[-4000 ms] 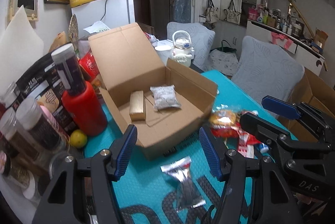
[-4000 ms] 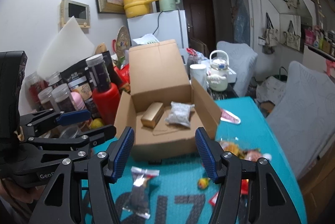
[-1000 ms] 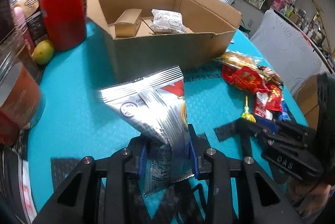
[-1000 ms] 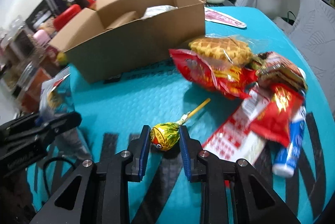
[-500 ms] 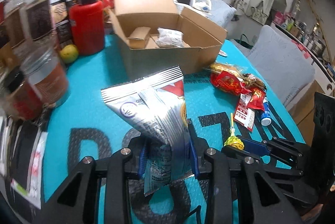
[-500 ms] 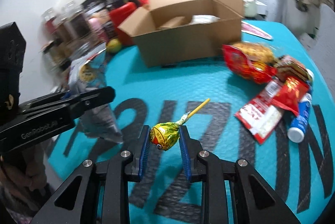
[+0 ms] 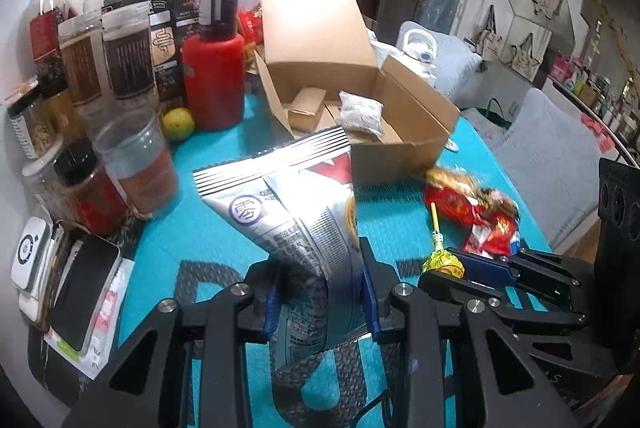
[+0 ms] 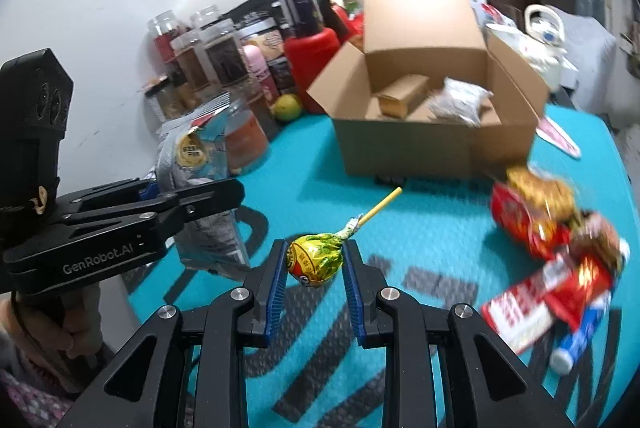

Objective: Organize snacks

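Both hand-held grippers rose: one silver packet, one lollipop.

Silver packet with a purple emblem, yellow-green foil lollipop, red wrappers, plain brown cardboard box, teal mat lettered black.

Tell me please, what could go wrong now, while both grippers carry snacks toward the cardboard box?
The left gripper pinches the silver packet only at its lower end, so it may flop and catch the cardboard box wall. The right gripper clamps the round lollipop, which could slip. The two grippers are close together and could collide.
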Demonstrator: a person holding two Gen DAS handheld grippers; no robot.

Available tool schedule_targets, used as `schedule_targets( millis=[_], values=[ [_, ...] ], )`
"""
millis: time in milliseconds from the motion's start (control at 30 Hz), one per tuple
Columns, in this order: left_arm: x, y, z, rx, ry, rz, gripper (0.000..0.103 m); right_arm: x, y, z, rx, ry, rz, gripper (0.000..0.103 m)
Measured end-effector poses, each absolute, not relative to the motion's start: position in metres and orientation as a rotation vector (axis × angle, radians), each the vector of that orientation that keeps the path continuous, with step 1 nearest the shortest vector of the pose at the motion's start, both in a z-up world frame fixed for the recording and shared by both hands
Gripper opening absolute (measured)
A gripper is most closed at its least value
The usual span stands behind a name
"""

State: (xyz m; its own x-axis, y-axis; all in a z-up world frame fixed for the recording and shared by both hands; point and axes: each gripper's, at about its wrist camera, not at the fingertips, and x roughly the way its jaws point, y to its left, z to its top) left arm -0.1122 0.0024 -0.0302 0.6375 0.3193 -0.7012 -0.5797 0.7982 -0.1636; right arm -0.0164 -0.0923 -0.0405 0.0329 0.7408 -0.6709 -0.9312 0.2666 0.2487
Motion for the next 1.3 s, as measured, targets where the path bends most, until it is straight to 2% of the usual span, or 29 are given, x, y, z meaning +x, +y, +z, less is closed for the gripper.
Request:
schedule_targets(
  millis=[600, 1300],
  values=[
    [-0.043, 0.041, 0.004, -0.367, 0.645, 0.577, 0.032, 0.053, -0.048, -0.001, -0.31, 0.713, 1.389, 0.027],
    [0.07, 0.116, 0.001, -0.368, 0.631, 0.575, 0.032, 0.171, 0.026, 0.003, -0.311, 0.704, 1.296, 0.027]
  ],
)
